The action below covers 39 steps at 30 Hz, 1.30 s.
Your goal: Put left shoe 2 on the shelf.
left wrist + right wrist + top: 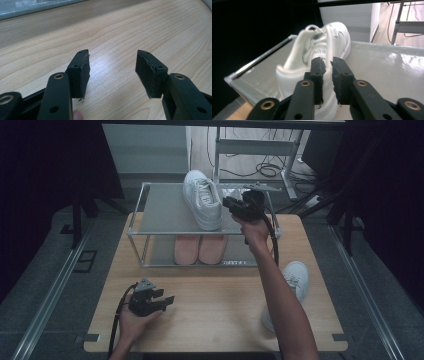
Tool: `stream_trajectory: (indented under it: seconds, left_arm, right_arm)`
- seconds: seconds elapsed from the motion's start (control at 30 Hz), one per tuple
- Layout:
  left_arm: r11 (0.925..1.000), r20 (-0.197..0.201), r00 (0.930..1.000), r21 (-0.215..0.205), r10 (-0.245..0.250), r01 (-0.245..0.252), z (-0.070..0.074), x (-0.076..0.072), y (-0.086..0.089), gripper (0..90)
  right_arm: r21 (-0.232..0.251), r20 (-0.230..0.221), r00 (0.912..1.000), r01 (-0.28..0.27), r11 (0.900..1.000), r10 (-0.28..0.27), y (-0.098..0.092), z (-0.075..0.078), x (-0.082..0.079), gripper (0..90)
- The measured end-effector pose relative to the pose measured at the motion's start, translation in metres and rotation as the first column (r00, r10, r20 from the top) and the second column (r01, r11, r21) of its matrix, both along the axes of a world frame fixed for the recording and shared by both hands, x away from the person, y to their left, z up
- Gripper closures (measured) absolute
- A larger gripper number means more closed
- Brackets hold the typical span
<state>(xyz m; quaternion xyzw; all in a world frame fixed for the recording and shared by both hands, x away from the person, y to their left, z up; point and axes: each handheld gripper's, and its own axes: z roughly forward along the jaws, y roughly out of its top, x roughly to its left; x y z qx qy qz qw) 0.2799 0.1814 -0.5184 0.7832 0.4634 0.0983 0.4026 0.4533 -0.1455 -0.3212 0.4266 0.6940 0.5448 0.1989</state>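
White sneaker (317,57) on rack top shelf (387,67), just ahead of right gripper (327,65), jaws nearly closed, empty.

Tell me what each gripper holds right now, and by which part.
Nothing is held. The left gripper rests open over the bare table. The right gripper, jaws nearly together with nothing between them, sits just behind the white shoe on the rack's top shelf.

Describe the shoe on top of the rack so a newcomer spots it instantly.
On the wooden table stands a two-shelf metal rack. On its top shelf, right of centre, lies a white sneaker, beside the right gripper. Pink shoes sit below; another white sneaker lies on the table.
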Motion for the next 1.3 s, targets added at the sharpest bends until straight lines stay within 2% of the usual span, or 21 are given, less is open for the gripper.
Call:
stream_trajectory:
  seconds: [0.2, 0.33, 0.43, 0.5, 0.7, 0.97, 1.3]
  left_arm:
    - [1.0000, -0.004, 1.0000, 0.004, -0.006, 0.006, -0.001, 0.000, -0.001, 45.9]
    - [1.0000, -0.006, 1.0000, 0.006, -0.008, 0.008, -0.001, 0.000, -0.001, 45.9]
    - [0.9999, -0.008, 0.9999, 0.006, -0.008, 0.008, -0.001, 0.000, -0.001, 45.9]
    - [1.0000, -0.007, 1.0000, 0.006, -0.007, 0.007, -0.001, 0.000, -0.001, 45.9]
    - [0.9999, -0.008, 0.9999, 0.009, -0.008, 0.008, -0.001, 0.000, -0.001, 45.9]
    - [0.9999, -0.009, 0.9999, 0.009, -0.010, 0.010, -0.001, 0.000, -0.001, 45.9]
    - [0.9999, -0.009, 0.9999, 0.009, -0.008, 0.008, -0.001, 0.000, 0.000, 45.9]
  right_arm:
    - [-0.031, -0.021, 0.9997, -0.017, 0.999, 0.016, -0.006, -0.015, -0.009, 89.2]
    - [-0.051, -0.039, 0.9987, -0.036, 0.998, 0.034, -0.006, -0.028, -0.011, 89.5]
    - [-0.073, -0.045, 0.9986, -0.030, 0.997, 0.027, -0.005, -0.035, -0.011, 89.6]
    - [-0.071, -0.052, 0.9984, -0.028, 0.997, 0.024, -0.005, -0.038, -0.010, 89.7]
    - [-0.071, -0.059, 0.9980, -0.024, 0.997, 0.020, -0.005, -0.041, -0.008, 89.8]
    - [-0.069, -0.084, 0.9954, -0.053, 0.996, 0.047, 0.005, -0.047, -0.007, 89.9]
    - [-0.056, -0.072, 0.9963, -0.051, 0.997, 0.047, 0.010, -0.043, -0.010, 90.0]
